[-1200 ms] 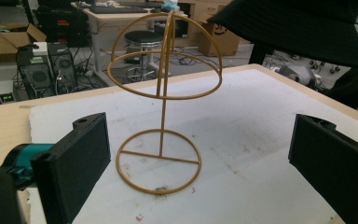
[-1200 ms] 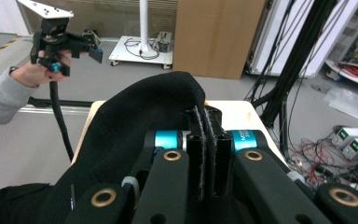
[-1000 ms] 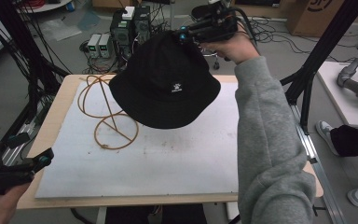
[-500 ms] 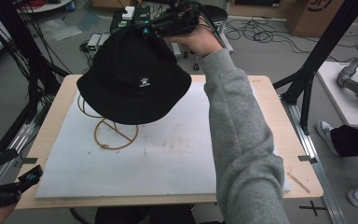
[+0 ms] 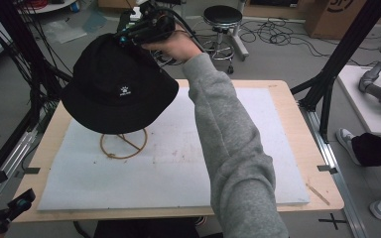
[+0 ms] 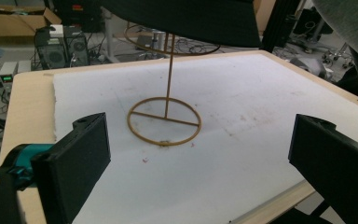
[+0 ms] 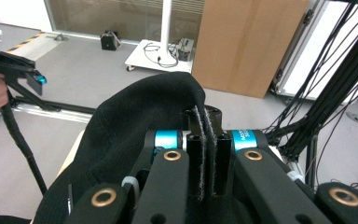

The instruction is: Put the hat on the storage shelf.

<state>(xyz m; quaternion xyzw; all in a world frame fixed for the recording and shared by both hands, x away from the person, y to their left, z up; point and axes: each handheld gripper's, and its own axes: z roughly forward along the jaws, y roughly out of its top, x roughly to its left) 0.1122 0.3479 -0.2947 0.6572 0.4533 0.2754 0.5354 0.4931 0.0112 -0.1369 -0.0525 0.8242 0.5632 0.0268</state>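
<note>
— What's in your right gripper (image 7: pixel 204 154)?

— My jaws are pressed together on a fold of the black bucket hat (image 5: pixel 116 84); the fabric is pinched between them right at the tips, and the rest of the hat drapes down and away below the tool. My right hand (image 5: pixel 176 47) holds it raised above the far left part of the table (image 5: pixel 278 94).

— And what sits beneath the hat?

— A thin wire hat stand (image 6: pixel 165 109); its upper ring is just under the brim, its round base rests on the white foam mat (image 5: pixel 178 168). I cannot tell whether the hat touches the ring.

— Your other tool?

— My left gripper (image 6: pixel 200 168) is spread wide with nothing between the jaws; just ahead of them lies the mat, then the stand's base, then the post rising to the hat — beyond that, boxes and cables on the floor. From above it (image 5: pixel 5 210) sits off the near left corner of the table, well apart from the hat.
</note>
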